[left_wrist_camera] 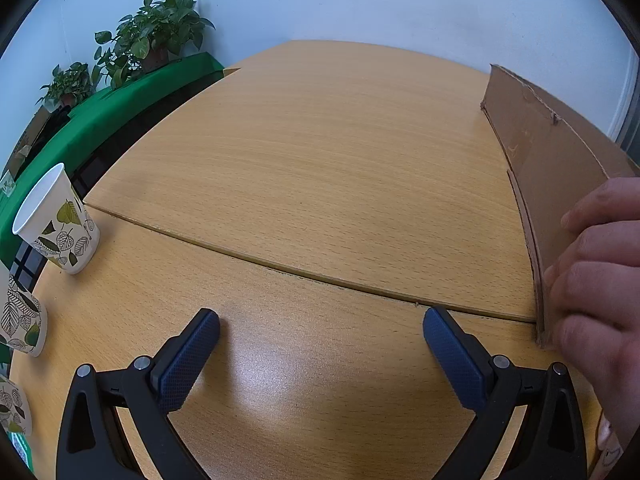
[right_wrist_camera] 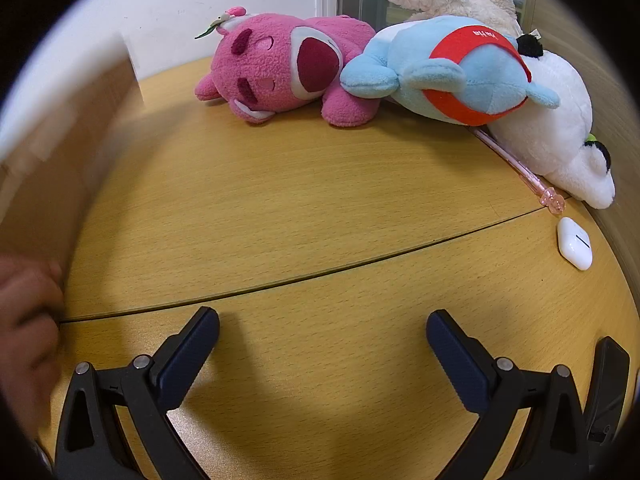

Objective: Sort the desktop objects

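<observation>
My left gripper [left_wrist_camera: 321, 322] is open and empty over the wooden desk [left_wrist_camera: 304, 168]. A leaf-printed paper cup [left_wrist_camera: 56, 220] stands at the desk's left edge, and two more cups [left_wrist_camera: 20, 320] show below it. My right gripper [right_wrist_camera: 322, 324] is open and empty over the desk [right_wrist_camera: 304, 208]. Ahead of it lie a pink plush [right_wrist_camera: 280, 68], a blue plush with a red band [right_wrist_camera: 448, 72] and a white plush [right_wrist_camera: 560, 144]. A pink pen [right_wrist_camera: 520, 168] and a white earbud case [right_wrist_camera: 575, 243] lie at the right.
A cardboard box [left_wrist_camera: 552, 152] stands at the right of the left wrist view, with a bare hand [left_wrist_camera: 600, 280] on its near corner. The same box [right_wrist_camera: 52, 152] and hand [right_wrist_camera: 28, 312] fill the left of the right wrist view. Potted plants [left_wrist_camera: 156, 32] stand on a green surface beyond.
</observation>
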Motion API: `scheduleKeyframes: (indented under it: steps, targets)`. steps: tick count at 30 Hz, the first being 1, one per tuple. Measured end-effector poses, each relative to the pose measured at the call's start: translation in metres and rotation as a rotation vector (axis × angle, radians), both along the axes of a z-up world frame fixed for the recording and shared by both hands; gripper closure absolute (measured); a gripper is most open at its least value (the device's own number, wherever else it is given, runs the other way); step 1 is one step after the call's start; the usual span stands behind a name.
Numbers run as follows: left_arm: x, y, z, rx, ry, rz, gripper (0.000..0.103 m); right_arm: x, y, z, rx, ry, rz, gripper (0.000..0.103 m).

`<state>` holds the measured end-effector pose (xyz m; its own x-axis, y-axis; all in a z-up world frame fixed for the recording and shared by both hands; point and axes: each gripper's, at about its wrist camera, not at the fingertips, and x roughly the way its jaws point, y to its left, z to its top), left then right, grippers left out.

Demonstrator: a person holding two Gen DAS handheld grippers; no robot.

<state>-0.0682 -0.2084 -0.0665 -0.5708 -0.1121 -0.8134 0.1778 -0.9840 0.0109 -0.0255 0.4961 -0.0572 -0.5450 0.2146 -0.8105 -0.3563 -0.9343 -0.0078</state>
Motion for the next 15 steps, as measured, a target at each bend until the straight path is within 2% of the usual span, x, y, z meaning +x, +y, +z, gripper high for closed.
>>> scheduleKeyframes:
  steps: [15]
  targets:
    - [-0.0001,-0.0003,-0.0001,0.0,0.0,-0.002,0.0,0.0005,-0.0003,-0.0002,0.0,0.0,0.0,0.0]
